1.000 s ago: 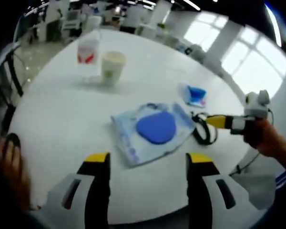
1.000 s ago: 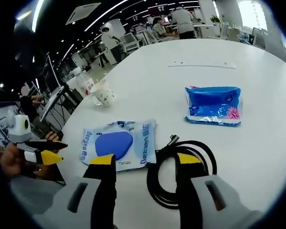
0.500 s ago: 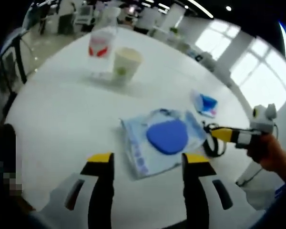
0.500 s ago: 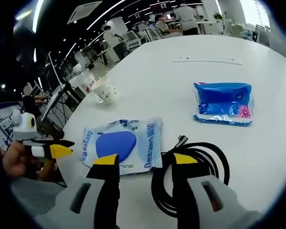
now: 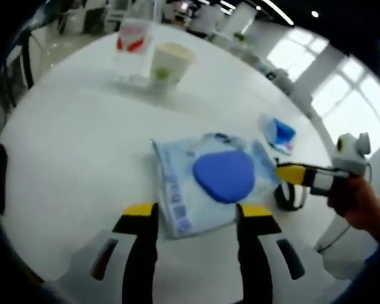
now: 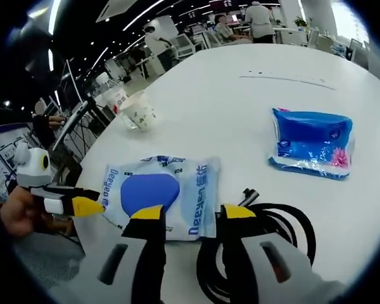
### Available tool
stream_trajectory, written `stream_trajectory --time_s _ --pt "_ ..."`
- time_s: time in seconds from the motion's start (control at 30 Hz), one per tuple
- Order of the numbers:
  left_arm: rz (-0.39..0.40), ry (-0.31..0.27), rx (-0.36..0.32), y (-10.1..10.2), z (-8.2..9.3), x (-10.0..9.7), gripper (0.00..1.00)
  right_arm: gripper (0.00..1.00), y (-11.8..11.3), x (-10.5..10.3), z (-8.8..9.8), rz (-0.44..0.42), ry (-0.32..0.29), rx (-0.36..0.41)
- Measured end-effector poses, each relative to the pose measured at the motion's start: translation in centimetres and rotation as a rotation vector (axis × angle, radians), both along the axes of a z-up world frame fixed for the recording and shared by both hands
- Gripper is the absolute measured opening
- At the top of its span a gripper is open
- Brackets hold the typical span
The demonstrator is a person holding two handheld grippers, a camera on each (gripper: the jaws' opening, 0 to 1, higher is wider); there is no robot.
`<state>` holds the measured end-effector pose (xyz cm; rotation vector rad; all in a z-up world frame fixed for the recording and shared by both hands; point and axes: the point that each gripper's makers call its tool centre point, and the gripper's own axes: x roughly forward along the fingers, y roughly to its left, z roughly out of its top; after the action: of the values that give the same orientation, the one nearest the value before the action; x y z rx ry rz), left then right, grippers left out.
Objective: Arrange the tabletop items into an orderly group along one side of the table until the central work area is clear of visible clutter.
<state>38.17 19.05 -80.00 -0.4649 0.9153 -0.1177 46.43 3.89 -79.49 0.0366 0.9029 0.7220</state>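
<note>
Cup [image 5: 167, 64] beside bottle [image 5: 133, 44]; contents cannot be told.

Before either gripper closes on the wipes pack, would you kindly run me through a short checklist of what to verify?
1. Left gripper open and empty: ok, its jaws stand apart.
2. Right gripper open and empty: ok.
3. Wipes pack lined up with the left gripper: ok, its near edge lies between the jaw tips.
4. Both grippers at the same pack: not ok, the right gripper's tips also reach it from the opposite side, so they may collide.
5. Black cable free of the pack: cannot tell, the coil lies right beside it.
6. Paper cup, bottle and blue packet out of the way: ok, all lie apart.
</note>
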Motion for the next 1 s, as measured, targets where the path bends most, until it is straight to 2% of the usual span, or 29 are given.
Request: stream_trajectory --time_s 0.27,0.47,0.6,0.73,1.0 --pt "0.046 0.012 -0.039 0.2 -0.4 0.0 0.35 0.32 1.1 0.0 -0.6 0.038 0.025 -0.021" --pt "0.059 0.012 -0.041 0.5 -0.4 0.1 0.31 0.3 0.8 0.1 -0.6 0.006 0.04 -0.005" --pt "0.069 0.021 -0.016 0.9 -0.8 0.0 0.22 0.26 0.6 0.1 -0.6 -0.001 0.049 -0.01" --pt "0.103 0.023 -0.034 1.1 -0.9 0.0 0.19 0.21 0.3 -0.1 -0.6 -0.004 0.047 -0.013" --pt "0.078 0.037 0.024 1.4 -1.2 -0.2 0.1 0.08 0.0 -0.7 -0.6 -0.018 0.054 -0.011"
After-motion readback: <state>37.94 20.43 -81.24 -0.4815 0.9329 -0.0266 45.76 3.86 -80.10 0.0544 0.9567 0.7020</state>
